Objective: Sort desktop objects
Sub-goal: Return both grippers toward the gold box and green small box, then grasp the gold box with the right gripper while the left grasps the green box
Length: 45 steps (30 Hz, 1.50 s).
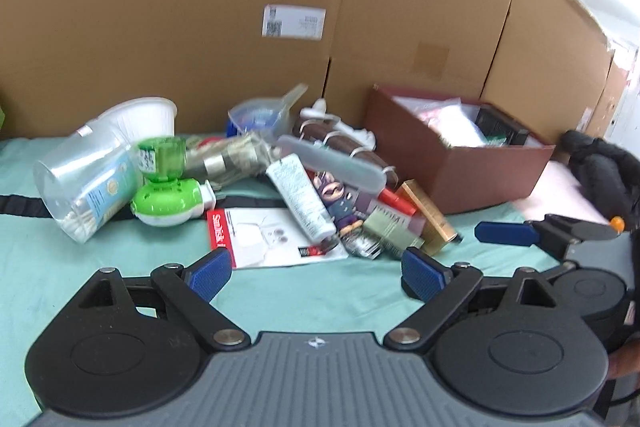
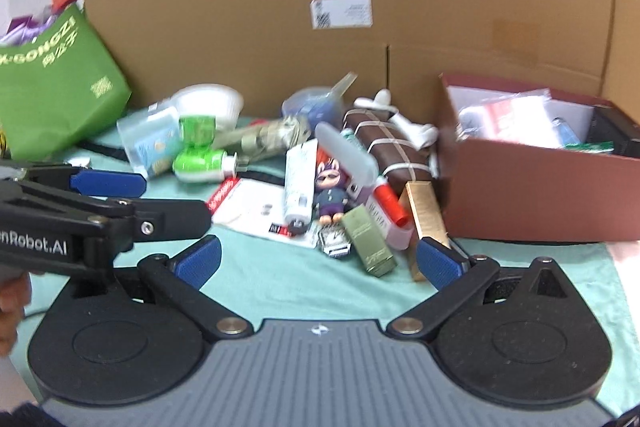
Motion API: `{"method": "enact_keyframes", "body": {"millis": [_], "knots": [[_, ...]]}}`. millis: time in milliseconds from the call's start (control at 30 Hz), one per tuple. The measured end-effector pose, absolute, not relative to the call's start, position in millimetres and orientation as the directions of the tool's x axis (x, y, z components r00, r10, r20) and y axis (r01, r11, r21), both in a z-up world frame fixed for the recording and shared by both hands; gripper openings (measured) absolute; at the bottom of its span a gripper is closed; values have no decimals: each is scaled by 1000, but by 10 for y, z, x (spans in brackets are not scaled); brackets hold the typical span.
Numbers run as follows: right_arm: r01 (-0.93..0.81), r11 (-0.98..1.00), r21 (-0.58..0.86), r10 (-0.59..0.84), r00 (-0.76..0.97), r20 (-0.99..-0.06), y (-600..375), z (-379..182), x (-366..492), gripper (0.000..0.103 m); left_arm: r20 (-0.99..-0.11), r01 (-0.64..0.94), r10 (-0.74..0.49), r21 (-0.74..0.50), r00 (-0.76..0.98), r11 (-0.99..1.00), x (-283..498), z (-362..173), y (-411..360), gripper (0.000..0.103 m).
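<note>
A heap of small objects lies on the green cloth: a white tube, a purple figurine, a gold box, an olive box, a green-and-white plug-in device, a clear cotton-swab tub and a SanDisk card. My left gripper is open and empty, just short of the heap. My right gripper is open and empty, near the olive box and gold box. The red-brown box holds packets.
Tall cardboard boxes wall the back. A green bag stands at the left in the right wrist view. The right gripper's blue pad shows at the right of the left view; the left gripper shows at the left of the right view.
</note>
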State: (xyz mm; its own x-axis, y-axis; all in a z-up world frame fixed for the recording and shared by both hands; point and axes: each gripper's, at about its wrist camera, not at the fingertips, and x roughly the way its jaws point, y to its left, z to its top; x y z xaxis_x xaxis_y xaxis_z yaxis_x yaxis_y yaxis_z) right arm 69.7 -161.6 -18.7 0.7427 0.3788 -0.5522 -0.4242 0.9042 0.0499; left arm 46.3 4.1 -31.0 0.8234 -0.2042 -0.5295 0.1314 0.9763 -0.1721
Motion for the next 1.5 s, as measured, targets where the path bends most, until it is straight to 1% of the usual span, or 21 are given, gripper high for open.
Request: {"method": "enact_keyframes", "body": {"millis": [100, 233, 300, 433, 467, 633, 700, 867, 933, 967, 1000, 1033, 1067, 1100, 1133, 1167, 1300, 1400, 1433, 1467, 1500], "knots": [[-416, 908, 50, 367, 732, -574, -1681, -301, 844, 92, -532, 175, -256, -199, 807, 964, 587, -389, -11, 92], [-366, 931, 9, 303, 758, -578, -1858, -353, 951, 91, -538, 221, -322, -245, 779, 944, 745, -461, -185, 89], [-338, 941, -10, 270, 767, -582, -1991, -392, 1009, 88, -546, 229, -345, -272, 764, 935, 840, -507, -303, 82], [-276, 961, -19, 211, 774, -597, -2210, -491, 1132, 79, -575, 212, -377, -334, 726, 918, 1089, -624, -511, 62], [-269, 963, -18, 205, 773, -600, -2237, -521, 1165, 77, -584, 206, -379, -342, 718, 917, 1148, -656, -552, 54], [-278, 961, -8, 216, 765, -607, -2273, -651, 1277, 67, -609, 176, -362, -345, 706, 922, 1369, -742, -693, 35], [-284, 959, -3, 224, 762, -607, -2279, -688, 1314, 61, -610, 174, -357, -340, 707, 924, 1412, -727, -717, 35], [-288, 957, 23, 242, 755, -609, -2259, -749, 1427, 56, -604, 171, -329, -304, 726, 937, 1484, -718, -775, 35], [-287, 958, 20, 238, 753, -614, -2232, -763, 1463, 51, -607, 165, -301, -270, 735, 948, 1500, -723, -802, 35], [-287, 958, 13, 235, 756, -611, -2217, -759, 1466, 44, -606, 167, -301, -269, 736, 949, 1498, -723, -799, 33], [-289, 957, 11, 236, 756, -610, -2203, -752, 1463, 42, -607, 165, -301, -271, 736, 948, 1487, -720, -790, 31], [-290, 957, 12, 237, 757, -610, -2196, -741, 1452, 40, -607, 163, -302, -273, 735, 948, 1479, -715, -779, 26], [-296, 955, 13, 243, 758, -605, -2191, -722, 1430, 31, -606, 167, -306, -277, 734, 946, 1460, -708, -760, 19], [-305, 952, 25, 257, 751, -608, -2187, -702, 1412, 25, -603, 173, -313, -280, 733, 944, 1438, -696, -738, 13], [-309, 950, 39, 266, 740, -618, -2180, -688, 1399, 25, -605, 182, -322, -282, 729, 942, 1408, -684, -711, 4], [-310, 950, 42, 267, 733, -626, -2167, -680, 1377, 23, -609, 190, -331, -285, 721, 939, 1375, -678, -684, 0], [-341, 939, 45, 287, 704, -650, -2136, -650, 1224, 23, -639, 197, -355, -307, 682, 931, 1235, -700, -562, 0], [-354, 935, 26, 281, 692, -665, -2122, -634, 1099, 23, -620, 206, -376, -331, 688, 921, 1179, -663, -550, 0], [-357, 934, 20, 279, 691, -667, -2121, -631, 1068, 23, -613, 196, -357, -316, 705, 928, 1174, -648, -580, 1], [-357, 934, 21, 278, 688, -671, -2129, -632, 1047, 23, -611, 196, -344, -297, 713, 935, 1189, -639, -616, 6], [-355, 935, 22, 277, 686, -673, -2137, -630, 1034, 23, -616, 197, -334, -280, 714, 939, 1217, -638, -655, 7]]}}
